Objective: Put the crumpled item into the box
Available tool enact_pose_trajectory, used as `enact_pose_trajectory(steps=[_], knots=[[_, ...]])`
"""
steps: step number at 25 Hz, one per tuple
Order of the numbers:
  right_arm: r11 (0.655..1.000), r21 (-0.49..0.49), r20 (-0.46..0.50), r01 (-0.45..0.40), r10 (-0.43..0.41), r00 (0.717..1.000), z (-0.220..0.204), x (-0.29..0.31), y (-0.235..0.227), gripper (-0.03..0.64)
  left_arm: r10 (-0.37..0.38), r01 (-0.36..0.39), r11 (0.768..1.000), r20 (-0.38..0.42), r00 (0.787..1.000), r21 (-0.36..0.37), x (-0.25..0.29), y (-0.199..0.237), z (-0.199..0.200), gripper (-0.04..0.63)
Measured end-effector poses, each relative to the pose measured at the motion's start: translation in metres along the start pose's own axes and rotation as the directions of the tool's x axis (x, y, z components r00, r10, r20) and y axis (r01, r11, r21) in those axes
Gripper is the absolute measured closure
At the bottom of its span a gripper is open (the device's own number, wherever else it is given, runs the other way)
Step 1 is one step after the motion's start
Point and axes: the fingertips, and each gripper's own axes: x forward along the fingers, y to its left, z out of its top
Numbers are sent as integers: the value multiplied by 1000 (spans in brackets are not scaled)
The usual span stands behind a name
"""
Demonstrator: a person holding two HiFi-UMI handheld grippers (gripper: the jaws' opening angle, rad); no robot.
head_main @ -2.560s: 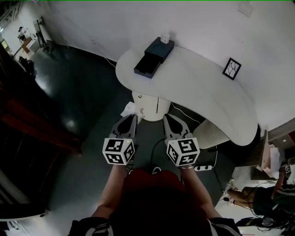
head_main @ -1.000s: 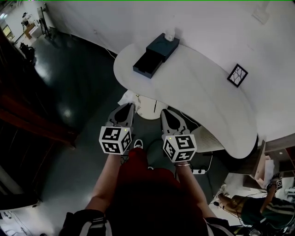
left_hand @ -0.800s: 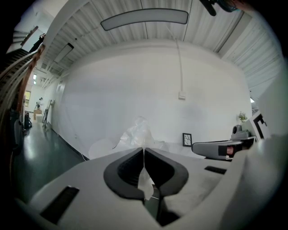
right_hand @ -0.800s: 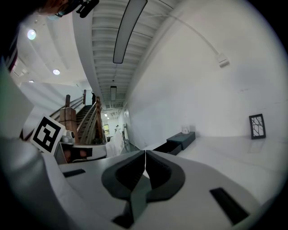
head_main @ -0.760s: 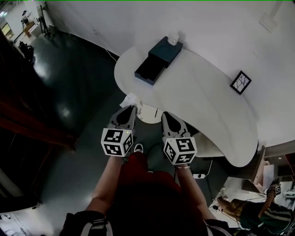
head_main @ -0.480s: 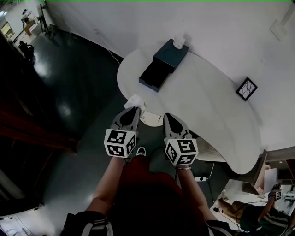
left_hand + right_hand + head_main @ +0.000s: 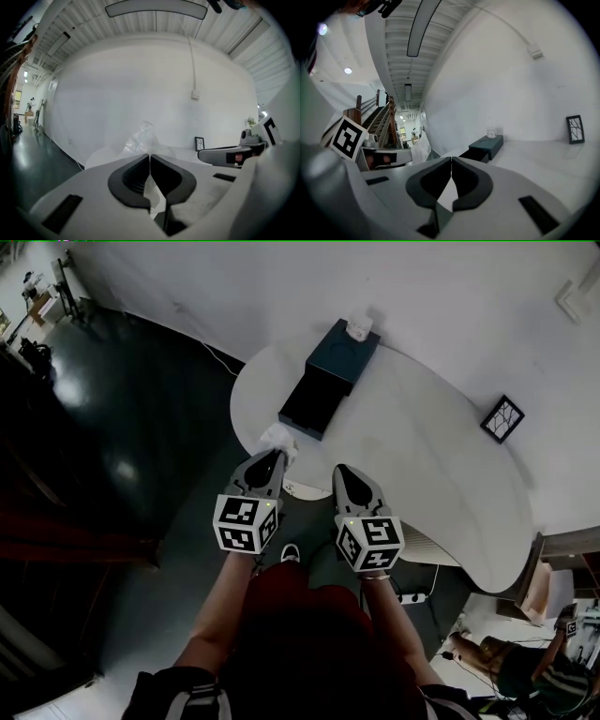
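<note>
Your left gripper (image 7: 266,462) is clamped tight on the crumpled item (image 7: 278,438). The white wad sticks out past its tips, at the edge of the table (image 7: 422,456). The dark box (image 7: 328,381), drawer open, sits ahead and slightly right of that gripper, apart from it. Your right gripper (image 7: 344,472) is closed, its 2 jaws touching with nothing between them, just beside the left gripper.
</note>
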Motion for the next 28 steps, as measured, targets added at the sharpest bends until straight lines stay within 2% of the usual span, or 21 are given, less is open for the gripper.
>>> enact_pose_trajectory(steps=[18, 28], knots=[[993, 23, -20, 115, -115, 993, 0, 31, -25, 601, -94, 96, 995, -57, 994, 27, 59, 15, -1, 563], [992, 32, -20, 120, -120, 993, 6, 47, -45, 601, -103, 107, 993, -81, 991, 44, 93, 17, 4, 563]])
